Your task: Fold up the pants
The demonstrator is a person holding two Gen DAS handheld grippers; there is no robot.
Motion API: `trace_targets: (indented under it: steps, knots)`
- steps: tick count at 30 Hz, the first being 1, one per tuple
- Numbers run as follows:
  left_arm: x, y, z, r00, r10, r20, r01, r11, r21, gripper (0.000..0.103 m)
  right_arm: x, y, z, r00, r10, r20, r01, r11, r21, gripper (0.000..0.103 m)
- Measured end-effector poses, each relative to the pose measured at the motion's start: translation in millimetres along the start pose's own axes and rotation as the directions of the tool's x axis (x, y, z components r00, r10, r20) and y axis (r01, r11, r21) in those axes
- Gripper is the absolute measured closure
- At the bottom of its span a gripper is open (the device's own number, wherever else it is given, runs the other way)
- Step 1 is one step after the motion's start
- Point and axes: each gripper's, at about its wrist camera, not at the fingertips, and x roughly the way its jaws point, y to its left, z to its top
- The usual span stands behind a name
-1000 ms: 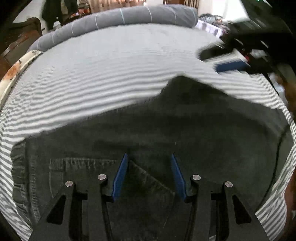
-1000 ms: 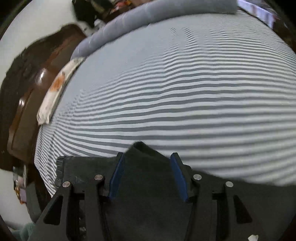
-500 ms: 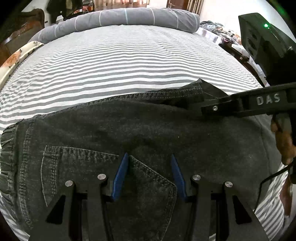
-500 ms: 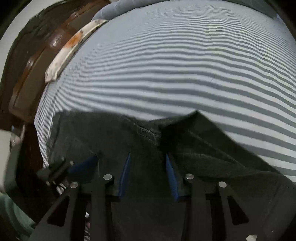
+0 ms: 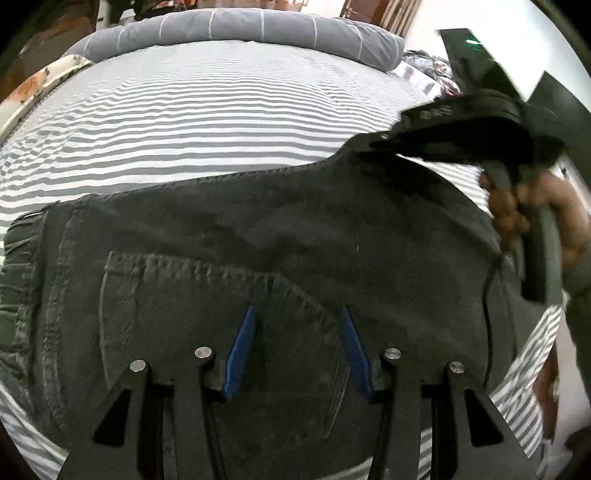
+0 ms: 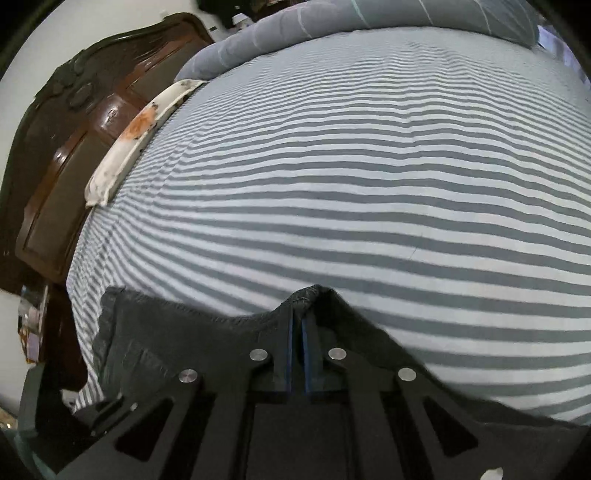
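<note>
Pants [image 5: 295, 236]: dark grey denim, lying on the striped bed sheet [image 5: 221, 122]; they fill the lower half of the left wrist view, waistband at the left edge, back pocket [image 5: 207, 314] at lower centre.
Pants, right wrist view [image 6: 192, 332]: along the bottom of the frame, with one edge drawn up into a peak at centre.
Left gripper [image 5: 299, 350]: jaws spread, blue pads apart, hovering over the back pocket; denim shows in the gap, pads not seen pressing on it.
Right gripper [image 6: 298, 332]: jaws pressed together on the raised peak of the pants edge; a fold of cloth sticks out just above the fingertips.
Right gripper, left wrist view [image 5: 388, 138]: upper right of frame, tip at the lifted corner of the pants; motion-blurred.
Hand [image 5: 532, 206]: right edge of left wrist view, wrapped round the gripper handle.
Bolster [image 5: 258, 22]: grey, across the far side of the bed, top of frame.
Headboard [image 6: 74, 129]: dark carved wood, upper left of right wrist view.
</note>
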Motion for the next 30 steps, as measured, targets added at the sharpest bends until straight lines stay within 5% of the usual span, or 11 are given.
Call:
trace_targets:
  steps: [7, 14, 22, 30]
  knots:
    - [-1.6, -6.2, -13.7, 0.999, 0.046, 0.016, -0.048, 0.996, 0.074, 0.054, 19.5, -12.2, 3.0, 0.999, -0.032, 0.008, 0.031, 0.999, 0.035, 0.098]
    - [-7.5, -19.8, -18.6, 0.995, 0.099, 0.020, -0.100, 0.990, 0.104, 0.054, -29.5, -6.1, -7.1, 0.996, -0.061, 0.072, 0.057, 0.997, 0.054, 0.071]
    - [-10.1, -49.7, -36.8, 0.991, 0.133, 0.015, -0.134, 0.972, 0.193, 0.048, -80.3, -13.9, -100.3, 0.995, -0.076, 0.067, 0.067, 0.990, 0.126, 0.067]
    - [-9.3, -56.2, -39.7, 0.983, 0.186, -0.003, -0.182, 0.965, 0.189, 0.045, -116.9, -92.9, -182.8, 0.985, -0.152, 0.079, 0.117, 0.934, 0.338, 0.074]
